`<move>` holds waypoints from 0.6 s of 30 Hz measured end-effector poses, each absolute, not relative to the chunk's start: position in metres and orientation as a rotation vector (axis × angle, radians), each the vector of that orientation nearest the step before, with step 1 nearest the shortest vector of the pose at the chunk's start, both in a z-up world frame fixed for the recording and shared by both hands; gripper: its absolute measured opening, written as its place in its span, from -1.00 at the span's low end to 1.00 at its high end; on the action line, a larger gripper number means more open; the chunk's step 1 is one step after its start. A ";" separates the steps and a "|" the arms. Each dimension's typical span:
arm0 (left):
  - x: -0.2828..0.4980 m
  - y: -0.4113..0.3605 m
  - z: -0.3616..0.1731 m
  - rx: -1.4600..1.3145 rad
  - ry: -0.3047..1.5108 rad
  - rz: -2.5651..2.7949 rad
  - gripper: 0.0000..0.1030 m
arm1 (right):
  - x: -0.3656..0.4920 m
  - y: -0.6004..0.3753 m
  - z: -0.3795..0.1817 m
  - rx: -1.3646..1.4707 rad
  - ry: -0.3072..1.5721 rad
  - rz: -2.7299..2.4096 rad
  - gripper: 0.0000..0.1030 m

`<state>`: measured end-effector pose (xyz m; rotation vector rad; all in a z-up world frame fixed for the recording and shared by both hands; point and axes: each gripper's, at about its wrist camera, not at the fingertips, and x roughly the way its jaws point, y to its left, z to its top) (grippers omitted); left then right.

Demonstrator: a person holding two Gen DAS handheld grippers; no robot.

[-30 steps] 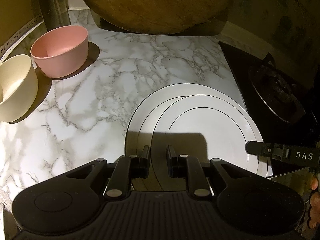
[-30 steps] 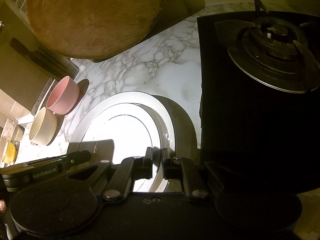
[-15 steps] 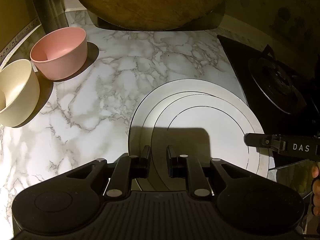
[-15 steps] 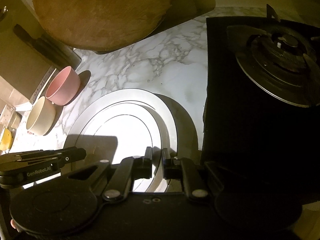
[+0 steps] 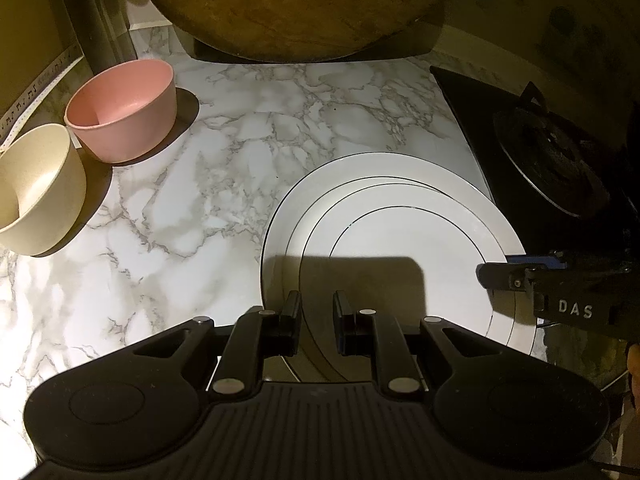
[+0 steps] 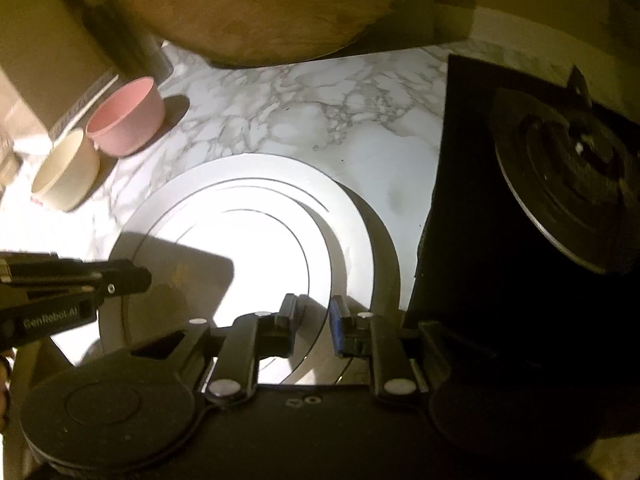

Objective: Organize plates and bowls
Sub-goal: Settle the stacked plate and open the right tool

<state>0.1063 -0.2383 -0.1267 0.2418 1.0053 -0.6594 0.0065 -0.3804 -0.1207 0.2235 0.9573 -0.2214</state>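
Two white plates (image 5: 400, 216) lie stacked on the marble desk (image 5: 224, 184) beside the stove (image 5: 560, 168). The left tongs (image 5: 316, 316) and right tongs (image 6: 314, 320) hover narrowly parted over the stack's near rim, holding nothing. A pink bowl (image 5: 120, 116) and a cream bowl (image 5: 36, 188) stand touching, far left.

Smaller plate (image 5: 416, 256) now more centred on larger plate (image 5: 360, 172).

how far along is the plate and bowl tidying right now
Done, it seems: the smaller white plate lies on the larger white plate, off-center toward the stove. In hand: the left gripper and right gripper bracket the smaller plate's near rim, apparently open. Left: the pink bowl and cream bowl stand side by side, not nested.
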 end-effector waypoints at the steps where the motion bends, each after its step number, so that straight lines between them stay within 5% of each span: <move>1: 0.105 -0.239 -0.126 0.248 1.001 -0.657 -0.69 | 0.008 -0.377 -0.120 0.194 0.964 -0.227 -0.64; 18: 0.083 -0.225 -0.099 0.231 0.922 -0.689 -0.69 | -0.005 -0.346 -0.086 0.065 0.873 -0.167 -0.33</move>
